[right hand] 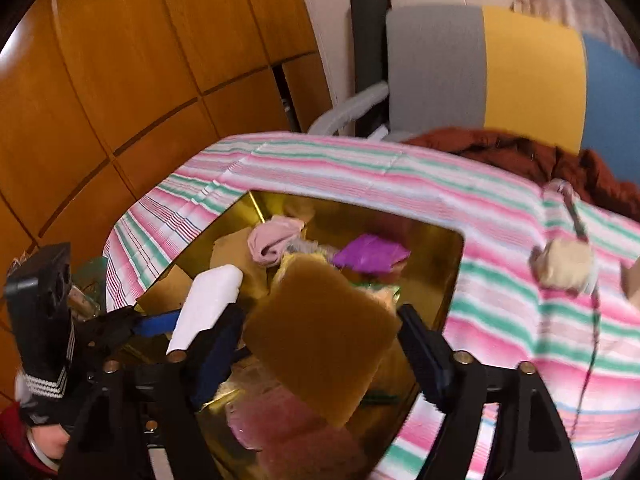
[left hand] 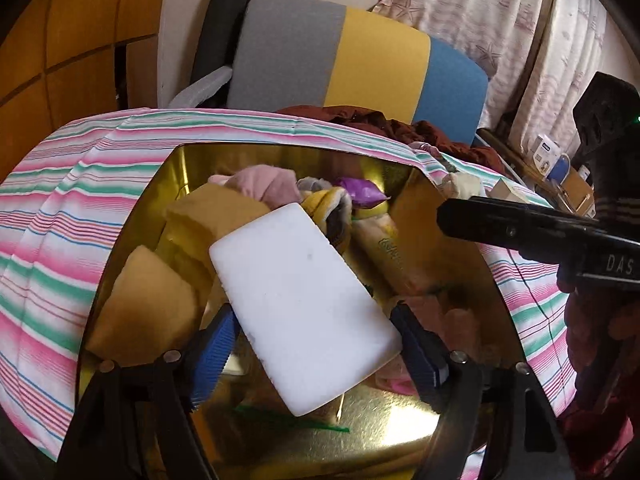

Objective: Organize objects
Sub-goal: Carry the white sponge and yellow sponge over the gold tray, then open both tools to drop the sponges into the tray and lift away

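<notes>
A: Where is the left tool (left hand: 316, 348), and what is in it?

B: It points down over a gold box (left hand: 400, 412). Its blue pads (left hand: 212, 356) stand wide. A white sponge (left hand: 304, 308) lies between them, long axis running from near right to far left, tilted. The right edge looks clear of its pad; at the left pad I cannot tell whether it touches.

A: And the right tool (right hand: 320, 340)?

B: Also angled down over the same box, fingers wide. A tan sponge (right hand: 320, 340) sits between them, tilted, one corner toward the camera. Blur hides whether the pads press it. The left tool appears at this view's left edge, the white sponge poking out from it.

A: What is in the box?

B: A jumble: more tan sponges (left hand: 148, 304), a pink cloth (left hand: 264, 184), a purple wrapper (left hand: 360, 192). Items beneath overlap and are hard to make out.

A: Around it?

B: A striped cloth (left hand: 60, 208) covers the table. Beyond stand a chair (left hand: 340, 56) and curtains (left hand: 500, 20).

A: Any hand?

B: Only a cut-off sliver at the right view's lower left, gripping the left tool's handle.
</notes>
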### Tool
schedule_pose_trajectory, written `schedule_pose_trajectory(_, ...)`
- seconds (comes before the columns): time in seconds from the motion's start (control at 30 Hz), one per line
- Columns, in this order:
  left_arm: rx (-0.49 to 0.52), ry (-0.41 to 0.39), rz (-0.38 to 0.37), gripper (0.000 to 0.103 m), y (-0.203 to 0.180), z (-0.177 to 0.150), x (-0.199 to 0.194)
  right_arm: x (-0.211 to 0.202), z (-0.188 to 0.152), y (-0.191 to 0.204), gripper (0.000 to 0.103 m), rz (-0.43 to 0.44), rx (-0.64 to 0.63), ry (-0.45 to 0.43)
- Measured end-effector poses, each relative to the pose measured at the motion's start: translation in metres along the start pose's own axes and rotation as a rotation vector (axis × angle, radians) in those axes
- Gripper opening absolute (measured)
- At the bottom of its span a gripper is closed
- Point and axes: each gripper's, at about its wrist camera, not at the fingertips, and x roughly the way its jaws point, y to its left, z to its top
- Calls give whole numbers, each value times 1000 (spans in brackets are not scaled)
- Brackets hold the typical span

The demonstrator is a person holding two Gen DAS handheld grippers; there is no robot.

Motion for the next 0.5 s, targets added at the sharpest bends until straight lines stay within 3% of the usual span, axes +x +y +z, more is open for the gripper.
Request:
schedule_pose_trajectory(0.13, 9, -32, 10, 81, 1, -6, -10, -7, -5, -5, 93, 18, 50, -20)
schedule_pose_trajectory(0.3, -16, -73, -30, 84, 2, -4, -19, -16, -11, -16, 93, 36, 117, -40)
schedule_pose_trajectory(0.5, -26, -143, 9, 85, 2, -4, -32, -27, -19, -24, 93, 41, 157, -53)
